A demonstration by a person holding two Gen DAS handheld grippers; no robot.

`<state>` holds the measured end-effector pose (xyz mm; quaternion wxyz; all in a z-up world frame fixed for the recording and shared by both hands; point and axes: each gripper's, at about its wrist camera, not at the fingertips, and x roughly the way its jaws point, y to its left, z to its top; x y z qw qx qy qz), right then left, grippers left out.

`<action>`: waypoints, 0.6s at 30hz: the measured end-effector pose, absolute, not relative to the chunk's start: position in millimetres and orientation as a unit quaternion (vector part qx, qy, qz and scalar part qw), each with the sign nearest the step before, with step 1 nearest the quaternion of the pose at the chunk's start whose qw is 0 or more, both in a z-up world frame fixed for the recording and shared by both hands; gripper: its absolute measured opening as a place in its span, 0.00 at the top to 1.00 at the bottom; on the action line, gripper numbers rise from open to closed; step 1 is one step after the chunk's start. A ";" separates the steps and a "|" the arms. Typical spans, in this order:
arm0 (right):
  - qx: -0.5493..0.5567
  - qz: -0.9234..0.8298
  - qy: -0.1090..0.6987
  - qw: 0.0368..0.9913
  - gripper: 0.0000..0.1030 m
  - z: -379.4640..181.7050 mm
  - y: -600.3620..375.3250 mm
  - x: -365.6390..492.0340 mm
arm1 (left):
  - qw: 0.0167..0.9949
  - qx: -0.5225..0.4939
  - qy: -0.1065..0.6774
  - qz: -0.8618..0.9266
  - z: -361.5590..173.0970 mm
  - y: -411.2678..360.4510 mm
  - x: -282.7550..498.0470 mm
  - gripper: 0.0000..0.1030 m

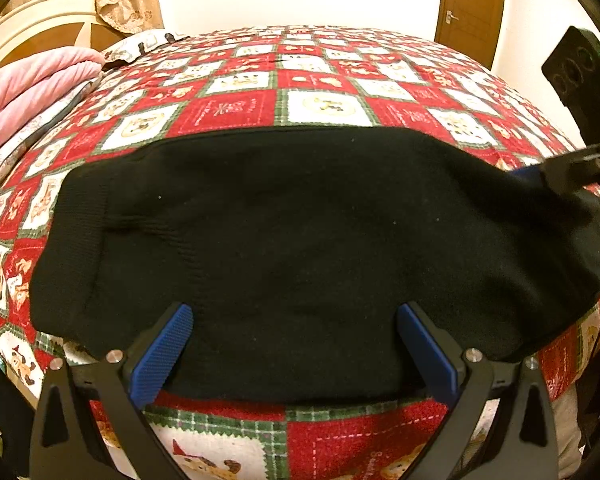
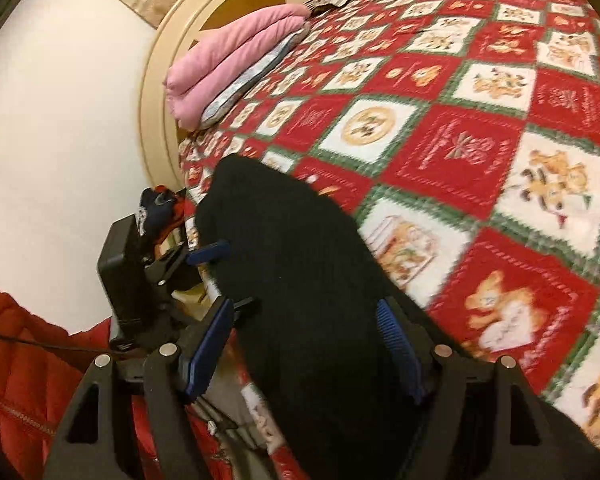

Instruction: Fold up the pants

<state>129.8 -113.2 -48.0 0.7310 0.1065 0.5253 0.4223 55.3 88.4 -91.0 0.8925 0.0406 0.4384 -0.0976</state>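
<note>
Black knit pants lie folded in a wide flat band across the red patchwork bedspread. My left gripper hovers over their near edge, its blue pads spread wide and gripping nothing. At the pants' right end my right gripper comes in from the side. In the blurred right wrist view the pants run between the fingers of the right gripper, which is open, with the blue pads beside the cloth and not squeezing it. The left gripper shows at that view's left.
A folded pink blanket and a pillow lie at the head of the bed by the cream headboard. A brown door stands beyond the far side. A red quilted sleeve is at the lower left beside the bed's edge.
</note>
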 end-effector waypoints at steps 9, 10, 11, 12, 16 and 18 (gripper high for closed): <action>0.046 0.422 0.522 0.740 0.27 -54.9 -92.9 133.8 | 0.892 0.040 0.440 -0.097 -90.3 88.0 55.2 0.00; 0.043 0.437 0.533 0.724 0.27 -54.0 -90.4 130.4 | 0.891 0.040 0.441 -0.098 -90.2 87.9 55.0 0.00; 0.037 0.450 0.541 0.709 0.27 -53.1 -89.4 126.4 | 0.891 0.040 0.441 -0.098 -90.1 87.7 55.1 0.00; 0.027 0.459 0.546 0.701 0.27 -52.5 -88.6 122.1 | 0.891 0.039 0.442 -0.098 -89.9 87.5 55.5 0.00; -0.008 0.465 0.557 0.688 0.26 -54.1 -84.1 119.9 | 0.891 0.038 0.441 -0.098 -89.8 87.3 55.5 0.00; 0.030 0.470 0.560 0.682 0.21 -59.6 -82.4 130.5 | 0.892 0.038 0.440 -0.097 -89.8 87.0 55.7 0.00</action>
